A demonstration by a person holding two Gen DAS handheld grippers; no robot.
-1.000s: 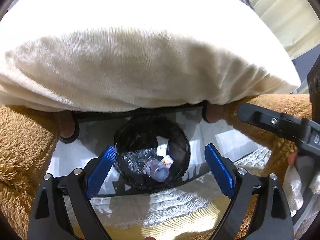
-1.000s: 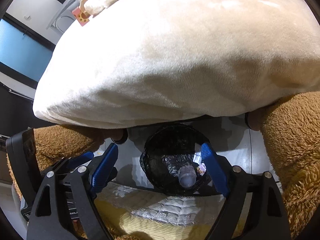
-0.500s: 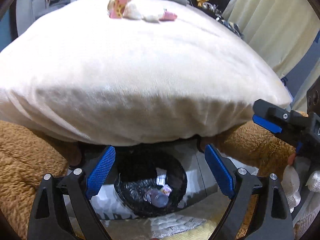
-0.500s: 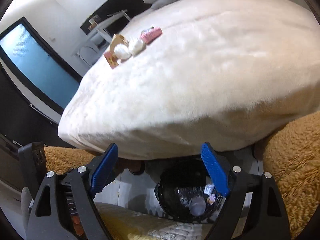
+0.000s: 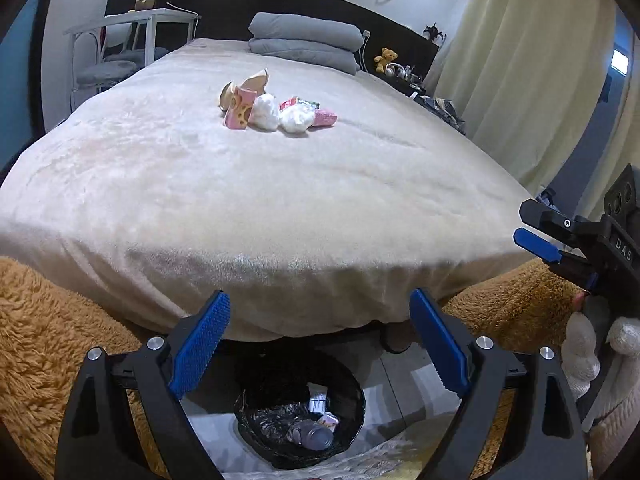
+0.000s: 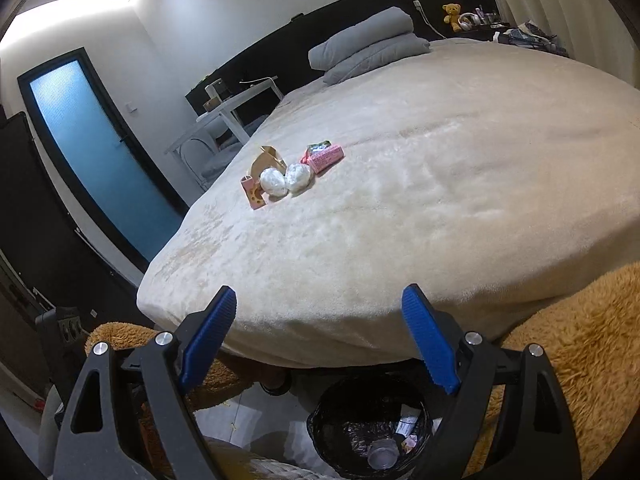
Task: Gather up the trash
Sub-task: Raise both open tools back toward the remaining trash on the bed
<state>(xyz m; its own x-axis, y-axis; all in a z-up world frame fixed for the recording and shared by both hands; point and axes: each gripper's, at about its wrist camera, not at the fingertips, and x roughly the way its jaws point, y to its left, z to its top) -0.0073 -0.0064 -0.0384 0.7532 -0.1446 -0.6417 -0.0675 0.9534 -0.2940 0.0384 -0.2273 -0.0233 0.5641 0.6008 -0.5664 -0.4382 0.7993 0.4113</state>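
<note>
Blue ribbed pads line both tools, and each pair stands wide apart with nothing between them. The left tool (image 5: 318, 346) and the right tool (image 6: 322, 338) both tilt downward toward the foot of the bed (image 5: 320, 216), side by side; the right one also shows at the right edge of the left wrist view, gripped by a hand in a white glove (image 5: 592, 344).

Directly below the two tools, on the pale floor at the foot of the bed, sits a round bin (image 6: 370, 428) lined with a black bag. It already holds a clear plastic bottle (image 5: 312, 436) and some small wrappers, so part of the collecting looks done. Its place under the hands probably makes each drop a short reach.

Farther out, on the cream blanket and well apart from the tools, lies the remaining trash in one tight cluster: a torn brown paper bag (image 6: 268, 158), a small pink carton with yellow dots (image 5: 240, 110), two crumpled white balls (image 5: 280, 118), and a pink box (image 6: 324, 158) with a green wrapper (image 6: 320, 147) behind it. Grouped like that, the pieces can likely be picked one after another by either empty tool.

Grey folded bedding (image 5: 304, 42) rests at the headboard, and brown fleece drapes on both sides of the bed's foot.
</note>
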